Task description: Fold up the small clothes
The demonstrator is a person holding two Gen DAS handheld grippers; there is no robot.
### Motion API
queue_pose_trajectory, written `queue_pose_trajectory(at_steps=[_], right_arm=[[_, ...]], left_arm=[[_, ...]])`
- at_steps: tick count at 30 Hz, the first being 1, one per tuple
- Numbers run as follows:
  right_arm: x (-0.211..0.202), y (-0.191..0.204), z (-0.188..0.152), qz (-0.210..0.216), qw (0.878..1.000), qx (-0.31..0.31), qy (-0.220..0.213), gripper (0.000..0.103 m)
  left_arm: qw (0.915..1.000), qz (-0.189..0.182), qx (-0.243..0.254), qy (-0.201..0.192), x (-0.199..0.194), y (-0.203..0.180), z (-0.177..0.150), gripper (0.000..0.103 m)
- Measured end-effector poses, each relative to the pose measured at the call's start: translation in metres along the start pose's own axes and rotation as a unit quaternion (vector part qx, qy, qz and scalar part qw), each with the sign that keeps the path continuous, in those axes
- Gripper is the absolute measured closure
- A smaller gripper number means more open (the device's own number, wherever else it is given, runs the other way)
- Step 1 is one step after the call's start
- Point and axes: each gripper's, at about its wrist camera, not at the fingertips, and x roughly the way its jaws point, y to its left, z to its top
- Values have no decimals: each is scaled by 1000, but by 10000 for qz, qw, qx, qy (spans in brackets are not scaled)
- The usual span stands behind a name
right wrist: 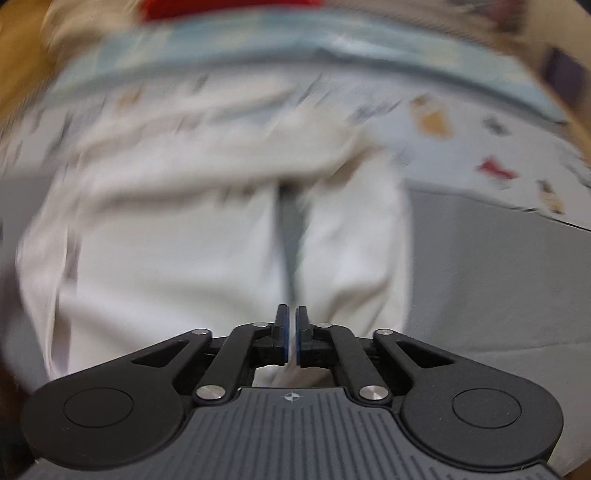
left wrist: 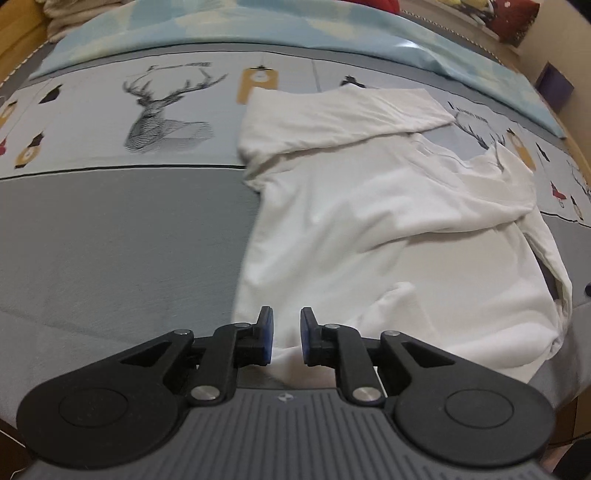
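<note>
A white garment (left wrist: 369, 221) lies partly folded on the bed, one sleeve laid across its top and its right side rumpled. My left gripper (left wrist: 286, 336) hovers over the garment's near left edge. It is open, with a clear gap between the blue pads and nothing in it. The right wrist view is badly blurred. There the same white garment (right wrist: 184, 240) fills the middle, with a dark slit of bedding showing between two folds. My right gripper (right wrist: 291, 332) hangs above its near edge, with only a narrow slit between the pads and no cloth visibly pinched.
The bed cover (left wrist: 110, 240) is grey near me, with a pale band printed with deer (left wrist: 162, 110) farther back. A light blue quilt (left wrist: 221, 29) lies along the far side. A purple box (left wrist: 554, 85) stands past the bed's right edge.
</note>
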Motion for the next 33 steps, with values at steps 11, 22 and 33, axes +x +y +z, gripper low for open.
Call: queue_pose_trajectory(at_steps=[11,22,33], right_arm=[[33,-16,1,148,9994,185,268,63],[53,-74,26,-2071,9765,297,-514,99],[45,-193,19,-4417,8842,1198,-937,96]], left_arm=[[9993,-220,-31,-300,5,-63,26,86],[9995,-39,118,-299,17,-78,43,86],[9998,128,60,-149,28,-68,50,82]])
